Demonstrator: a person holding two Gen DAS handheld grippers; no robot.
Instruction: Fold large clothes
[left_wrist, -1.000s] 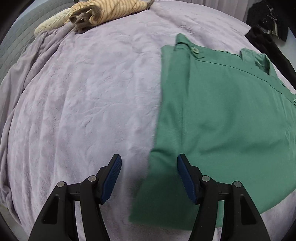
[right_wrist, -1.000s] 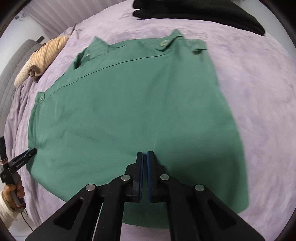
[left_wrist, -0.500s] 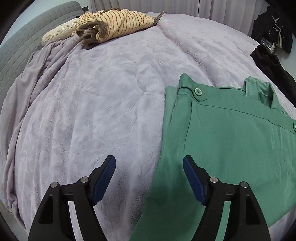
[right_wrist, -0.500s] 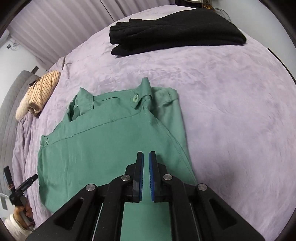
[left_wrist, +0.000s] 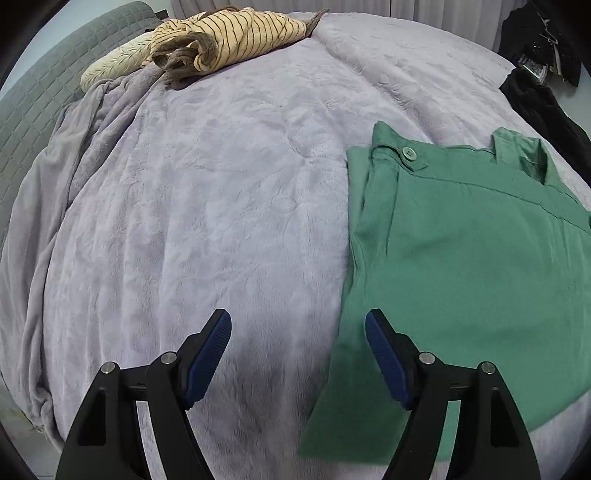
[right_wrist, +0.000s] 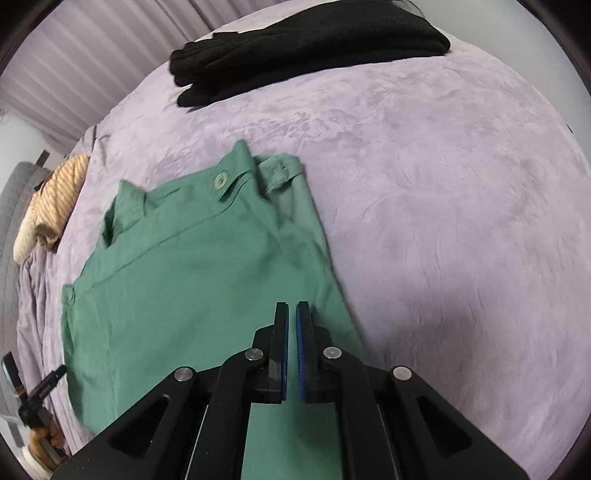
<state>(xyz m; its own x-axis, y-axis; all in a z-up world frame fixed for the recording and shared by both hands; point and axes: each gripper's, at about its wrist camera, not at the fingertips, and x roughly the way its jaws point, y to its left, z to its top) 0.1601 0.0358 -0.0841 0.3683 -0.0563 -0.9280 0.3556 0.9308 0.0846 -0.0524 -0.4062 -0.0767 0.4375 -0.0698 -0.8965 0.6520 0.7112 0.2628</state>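
Both grippers have lifted away from the green garment (right_wrist: 192, 291) since a second ago: it filled most of the right wrist view then and now looks smaller, lying folded and flat on the lilac blanket (left_wrist: 207, 229) that covers the bed. In the right wrist view the garment runs from under the right gripper (right_wrist: 291, 354) forward and to its left, with a buttoned tab (right_wrist: 221, 181) at its far end. The right gripper has its blue pads pressed nearly together with only a thin slit between them, and no cloth is caught there. In the left wrist view the garment lies ahead and to the right of the left gripper (left_wrist: 298, 354), its near left corner reaching under the right-hand finger (left_wrist: 384, 354). The left gripper stands spread wide over bare blanket and holds nothing; it was narrower a second ago.

Farther out, a folded black garment (right_wrist: 306, 48) lies well ahead of the right gripper, apart from the green one. A bundled tan striped garment (left_wrist: 229, 40) sits at the far left edge of the bed as the left gripper sees it, against a grey quilted headboard (left_wrist: 33, 107). Pale curtains (right_wrist: 96, 62) hang beyond the bed. At the lower left of the right wrist view, a person's hand (right_wrist: 44, 439) grips the handle of the left gripper.
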